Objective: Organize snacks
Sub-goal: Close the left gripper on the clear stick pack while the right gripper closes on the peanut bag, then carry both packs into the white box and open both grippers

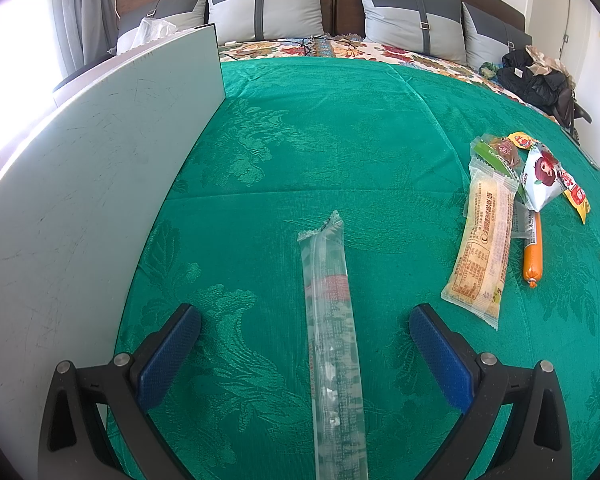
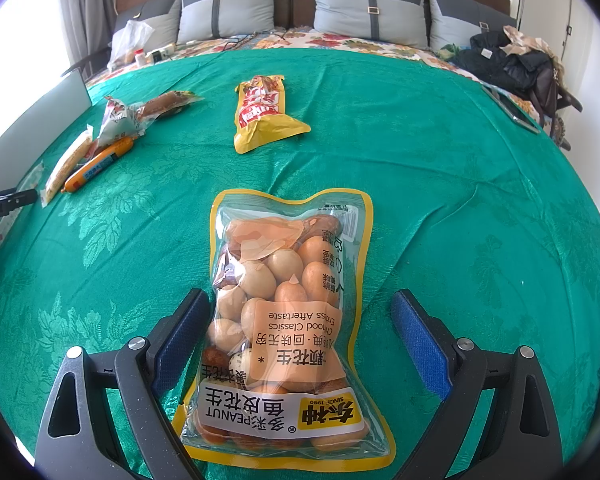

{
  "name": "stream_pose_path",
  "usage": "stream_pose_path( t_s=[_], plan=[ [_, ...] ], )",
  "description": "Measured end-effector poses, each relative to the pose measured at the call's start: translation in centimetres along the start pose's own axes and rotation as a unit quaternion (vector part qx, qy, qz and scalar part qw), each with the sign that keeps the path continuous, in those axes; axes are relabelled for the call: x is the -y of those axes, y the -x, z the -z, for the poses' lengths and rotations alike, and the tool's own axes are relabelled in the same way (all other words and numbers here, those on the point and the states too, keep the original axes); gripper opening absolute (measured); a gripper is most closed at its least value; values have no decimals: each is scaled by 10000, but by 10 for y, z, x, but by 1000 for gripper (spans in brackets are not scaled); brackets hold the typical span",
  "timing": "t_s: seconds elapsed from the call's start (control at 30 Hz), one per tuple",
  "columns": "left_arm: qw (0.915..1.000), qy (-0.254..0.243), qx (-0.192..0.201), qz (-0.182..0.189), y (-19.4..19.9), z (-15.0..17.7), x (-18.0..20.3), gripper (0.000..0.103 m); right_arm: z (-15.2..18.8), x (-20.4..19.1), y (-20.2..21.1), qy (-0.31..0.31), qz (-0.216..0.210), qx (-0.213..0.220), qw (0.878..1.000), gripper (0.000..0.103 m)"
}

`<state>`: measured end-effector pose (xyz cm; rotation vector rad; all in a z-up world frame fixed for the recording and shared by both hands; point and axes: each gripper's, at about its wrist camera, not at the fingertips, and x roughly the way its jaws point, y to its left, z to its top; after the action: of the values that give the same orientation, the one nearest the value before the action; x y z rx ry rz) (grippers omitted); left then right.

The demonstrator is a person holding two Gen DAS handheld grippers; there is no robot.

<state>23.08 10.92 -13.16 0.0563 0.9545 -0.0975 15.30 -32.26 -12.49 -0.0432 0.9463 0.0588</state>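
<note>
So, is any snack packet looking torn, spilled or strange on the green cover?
Nothing looks torn or spilled. The peanut bag lies flat and sealed between the open right gripper. The long clear packet lies intact between the open left gripper.

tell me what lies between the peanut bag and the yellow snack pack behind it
Nothing: only bare green bedspread lies between the peanut bag and the yellow pack, shown in the right wrist view.

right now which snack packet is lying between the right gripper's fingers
The peanut bag, clear with a yellow border, lies between the open right gripper. The yellow-and-red packet and orange sausage lie farther off.
</note>
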Motion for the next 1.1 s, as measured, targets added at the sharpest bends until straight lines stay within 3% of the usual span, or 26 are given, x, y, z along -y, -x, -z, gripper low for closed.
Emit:
stream_pose_path(
  t_s=[0.2, 0.3, 0.37, 0.47, 0.53, 0.6, 0.63, 0.67, 0.73, 0.87, 0.9, 0.93, 1.03, 1.1],
  plan=[
    [9999, 94, -31, -48, -1, -2, 1, 103, 0, 0, 0, 0, 2, -1, 10000, 94],
    [9976, 68, -681, -35, 0, -6, 8, 103, 0, 0, 0, -1, 2, 0, 10000, 95],
    [9926, -308, -1167, 167, 0, -8, 18, 103, 0, 0, 0, -3, 4, -1, 10000, 94],
    [9880, -630, -1375, 309, 1, -6, 26, 103, 2, 3, 2, -8, -5, -20, 10000, 95],
    [9873, -623, -1427, 312, 1, -6, 26, 101, -6, 7, 0, 98, -127, -386, 9991, 95],
    [9891, -539, -1338, 292, 5, -9, 25, 87, -23, 14, -4, 88, -404, -1036, 9938, 93],
    [9900, -529, -1276, 288, 8, -10, 25, 68, -31, 18, -5, -32, -542, -1274, 9904, 93],
    [9906, -520, -1232, 303, 12, -12, 24, 43, -39, 21, -7, -140, -635, -1475, 9869, 93],
    [9901, -393, -1289, 399, 16, -13, 19, 20, -53, 20, -11, -189, -701, -1750, 9819, 93],
    [9887, 7, -1274, 789, 29, 0, 2, 18, -58, -3, -24, 352, -384, -2208, 9739, 87],
    [9884, 80, -1239, 876, 34, 5, -2, 18, -56, -6, -24, 519, -86, -2281, 9722, 65],
    [9877, 155, -1212, 977, 39, 11, -5, 18, -56, -7, -20, 549, 1, -2249, 9728, 58],
    [9855, 338, -1141, 1213, 53, 25, -11, 18, -54, -2, -4, 280, -147, -2265, 9735, 57],
    [9842, 438, -1013, 1385, 64, 31, -14, 18, -60, -1, 21, 92, -353, -1880, 9815, 57]
  ],
)
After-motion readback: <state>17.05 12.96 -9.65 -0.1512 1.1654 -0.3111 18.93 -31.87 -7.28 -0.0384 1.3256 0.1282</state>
